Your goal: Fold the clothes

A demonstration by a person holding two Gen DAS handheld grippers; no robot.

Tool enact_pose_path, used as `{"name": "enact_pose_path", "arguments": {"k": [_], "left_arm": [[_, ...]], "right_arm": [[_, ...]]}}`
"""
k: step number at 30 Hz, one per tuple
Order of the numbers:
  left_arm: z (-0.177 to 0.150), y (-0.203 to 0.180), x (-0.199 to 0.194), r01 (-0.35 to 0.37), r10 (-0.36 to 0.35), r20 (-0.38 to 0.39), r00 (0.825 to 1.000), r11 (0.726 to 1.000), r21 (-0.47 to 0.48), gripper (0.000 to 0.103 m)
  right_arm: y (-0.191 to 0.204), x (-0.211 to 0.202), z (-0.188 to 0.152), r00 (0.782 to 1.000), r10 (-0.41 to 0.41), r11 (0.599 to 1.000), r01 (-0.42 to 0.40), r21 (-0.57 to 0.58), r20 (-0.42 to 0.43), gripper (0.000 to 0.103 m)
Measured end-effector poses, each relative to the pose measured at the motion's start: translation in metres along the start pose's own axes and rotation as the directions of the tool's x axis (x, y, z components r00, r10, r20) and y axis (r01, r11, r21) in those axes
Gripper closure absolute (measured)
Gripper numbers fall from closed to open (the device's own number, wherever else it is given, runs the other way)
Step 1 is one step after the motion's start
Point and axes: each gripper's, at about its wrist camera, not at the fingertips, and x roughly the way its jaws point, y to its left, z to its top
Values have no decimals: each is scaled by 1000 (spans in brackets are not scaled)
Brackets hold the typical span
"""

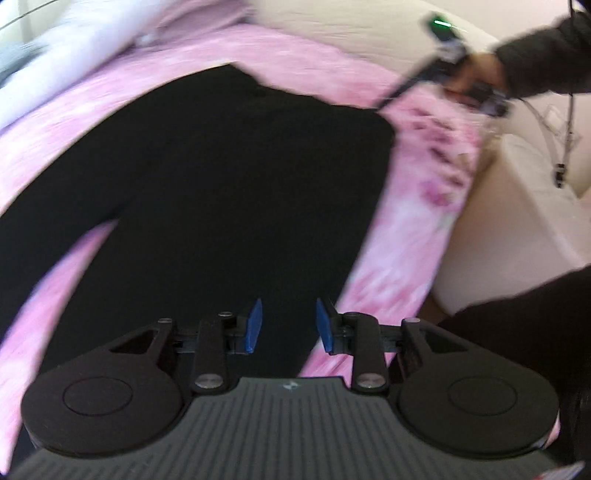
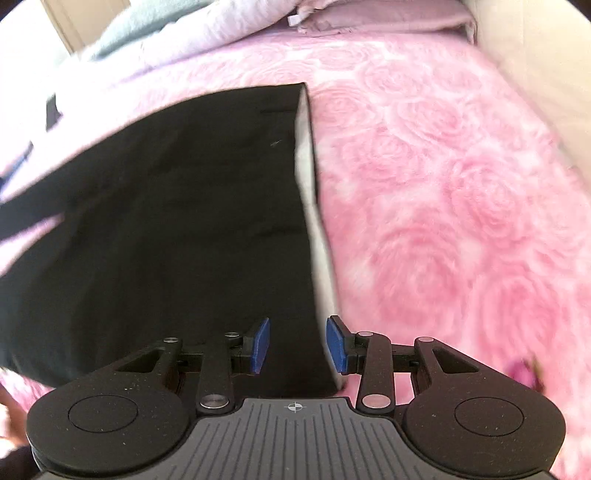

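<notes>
One black garment [image 1: 207, 192], prob. trousers, flat mid-bed on pink blanket [image 2: 443, 166] w/ white-lined edge toward blanket's right side; left gripper [image 1: 289, 325] and right gripper [image 2: 297, 345] part-open, holding nothing, poised above for next fold.

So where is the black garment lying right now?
The black garment lies spread on the pink rose-patterned bedspread. It fills the left and centre of the right wrist view and the centre of the left wrist view, below the pale bedding.
</notes>
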Motion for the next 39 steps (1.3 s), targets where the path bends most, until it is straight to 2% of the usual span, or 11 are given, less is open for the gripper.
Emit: {"name": "enact_pose_path", "arguments": {"k": [3, 7, 10, 13, 18, 20, 25, 26, 30, 33, 39], "left_arm": [[28, -21, 38, 32, -32, -23, 999, 999, 26, 75], [55, -25, 72, 21, -19, -39, 999, 999, 33, 75], [68, -30, 84, -22, 27, -44, 999, 994, 103, 73], [76, -46, 95, -53, 70, -63, 996, 968, 245, 71], [76, -71, 116, -38, 75, -90, 993, 935, 352, 71], [76, -79, 123, -50, 90, -89, 992, 925, 377, 71], [74, -85, 141, -73, 116, -87, 989, 917, 393, 71], [72, -86, 143, -73, 118, -90, 989, 914, 399, 71], [68, -89, 141, -64, 107, -87, 990, 913, 402, 71], [64, -94, 138, -44, 91, -94, 991, 909, 413, 71], [51, -100, 140, -20, 91, -141, 986, 896, 443, 71]], "right_arm": [[-27, 17, 15, 986, 155, 986, -151, 67, -60, 65], [-42, 29, 19, 888, 437, 895, -412, 169, -146, 65], [-55, 35, 23, 827, 526, 848, -491, 199, -200, 65], [-61, 46, 25, 781, 541, 841, -511, 179, -314, 65], [-69, 62, 29, 633, 734, 678, -657, 329, -247, 65], [-64, 76, 32, 605, 751, 659, -666, 348, -265, 65], [-47, 99, 31, 592, 710, 701, -646, 302, -382, 69], [-47, 99, 30, 587, 717, 693, -655, 301, -376, 96], [-44, 88, 29, 564, 728, 674, -692, 258, -390, 99], [-51, 80, 22, 577, 672, 715, -670, 201, -465, 100], [-50, 86, 27, 591, 672, 727, -643, 243, -446, 100]]}}
